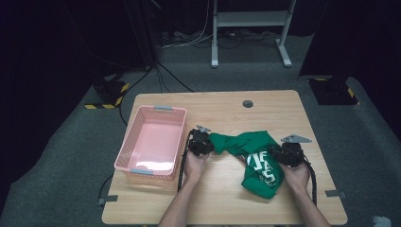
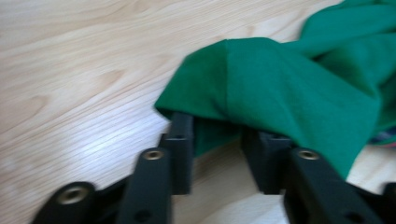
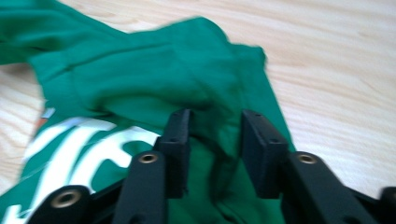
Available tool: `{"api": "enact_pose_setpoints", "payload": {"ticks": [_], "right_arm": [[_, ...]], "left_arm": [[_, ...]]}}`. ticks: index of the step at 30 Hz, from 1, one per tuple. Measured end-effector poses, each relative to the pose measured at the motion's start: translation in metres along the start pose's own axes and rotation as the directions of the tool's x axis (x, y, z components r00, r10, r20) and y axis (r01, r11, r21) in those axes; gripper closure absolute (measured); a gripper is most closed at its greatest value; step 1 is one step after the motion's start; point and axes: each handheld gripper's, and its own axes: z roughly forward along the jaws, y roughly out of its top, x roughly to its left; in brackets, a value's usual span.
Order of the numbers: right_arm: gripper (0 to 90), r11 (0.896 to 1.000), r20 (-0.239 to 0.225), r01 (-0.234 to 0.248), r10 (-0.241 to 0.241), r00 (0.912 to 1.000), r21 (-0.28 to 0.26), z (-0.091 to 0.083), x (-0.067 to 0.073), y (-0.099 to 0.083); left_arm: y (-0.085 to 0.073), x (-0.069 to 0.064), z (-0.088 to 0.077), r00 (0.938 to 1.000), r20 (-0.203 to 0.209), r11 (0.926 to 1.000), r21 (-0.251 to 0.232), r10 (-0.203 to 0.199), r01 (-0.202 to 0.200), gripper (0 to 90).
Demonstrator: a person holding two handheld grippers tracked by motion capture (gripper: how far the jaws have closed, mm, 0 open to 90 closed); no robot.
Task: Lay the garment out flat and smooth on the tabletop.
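While you hold a gripper at each end of it, the green shirt (image 1: 253, 153) lies crumpled on the table (image 1: 222, 109), to the right of the pink basket (image 1: 152, 139) and apart from it. Your left gripper (image 1: 202, 142) sits between the basket and the shirt, just beside the basket's right wall, at the shirt's left tip. Your right gripper (image 1: 289, 152) is at the shirt's far side from the basket, on its right edge.

Seen along your left gripper (image 2: 217, 135), the jaws stand parted. A fold of the shirt (image 2: 280, 88) drapes over their tips, cloth hangs down into the gap, and bare wood shows between the jaws lower down. The pads do not pinch the cloth, so that claw is released.

Seen along your right gripper (image 3: 215, 130), the jaws also stand apart, with the shirt (image 3: 154, 79) spread under and between them. A ridge of cloth bunches at the tips, but neither pad presses on it: released too. White lettering (image 3: 74, 149) on the shirt shows to the left of these jaws; from above, the same print (image 1: 265, 168) faces up on the part of the shirt farthest from the basket, near your right hand (image 1: 294, 176). Your left hand (image 1: 195, 163) rests just off the basket's near right corner.
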Motion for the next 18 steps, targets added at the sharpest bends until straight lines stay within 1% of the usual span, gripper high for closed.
{"api": "enact_pose_setpoints", "payload": {"ticks": [1,3,5,7,9,10,12,13,15,17,18], "right_arm": [[60.2,1.000,-0.004,0.017,-0.017,0.9999,-0.007,-0.001,0.002,0.001],[57.7,0.999,0.002,0.042,-0.042,0.9991,-0.014,-0.001,0.006,0.002],[55.9,0.998,-0.003,0.058,-0.058,0.9983,-0.025,-0.002,0.009,0.004],[54.5,0.997,-0.006,0.068,-0.068,0.9977,-0.032,-0.001,0.011,0.006],[54.8,0.996,-0.003,0.081,-0.081,0.9967,-0.035,0.000,0.013,0.007],[56.7,0.996,-0.002,0.087,-0.087,0.9962,-0.034,0.001,0.013,0.008],[65.6,0.995,-0.004,0.094,-0.094,0.9955,-0.032,0.002,0.014,0.008],[70.6,0.995,-0.013,0.095,-0.096,0.9953,-0.027,0.002,0.014,0.008],[79.5,0.996,-0.029,0.089,-0.090,0.9955,-0.019,0.003,0.012,0.007],[83.7,0.996,-0.032,0.082,-0.082,0.9961,-0.024,0.002,0.009,0.007],[84.7,0.996,-0.029,0.078,-0.079,0.9964,-0.030,0.001,0.008,0.007]], "left_arm": [[0.000,-0.002,-0.001,0.9999,0.008,1.0000,-0.007,0.006,-0.006,57.7],[0.001,-0.005,-0.003,0.9998,0.016,0.9996,-0.027,0.009,-0.009,52.3],[0.002,-0.006,-0.005,0.9993,0.037,0.9984,-0.057,0.008,-0.006,50.4],[0.004,-0.008,-0.005,0.9986,0.052,0.9967,-0.081,0.004,0.000,50.4],[0.006,-0.008,-0.005,0.9967,0.081,0.9954,-0.095,-0.001,0.009,55.1],[0.006,-0.008,-0.006,0.9947,0.102,0.9942,-0.105,-0.011,0.022,57.9],[0.007,-0.006,-0.007,0.9895,0.140,0.9919,-0.116,-0.034,0.051,65.6],[0.008,-0.005,-0.008,0.9873,0.154,0.9908,-0.121,-0.041,0.060,70.0],[0.009,-0.003,-0.009,0.9844,0.168,0.9891,-0.128,-0.051,0.073,76.3],[0.010,-0.001,-0.011,0.9820,0.179,0.9880,-0.129,-0.061,0.085,80.3],[0.010,0.001,-0.012,0.9823,0.176,0.9872,-0.132,-0.065,0.089,82.2]]}}
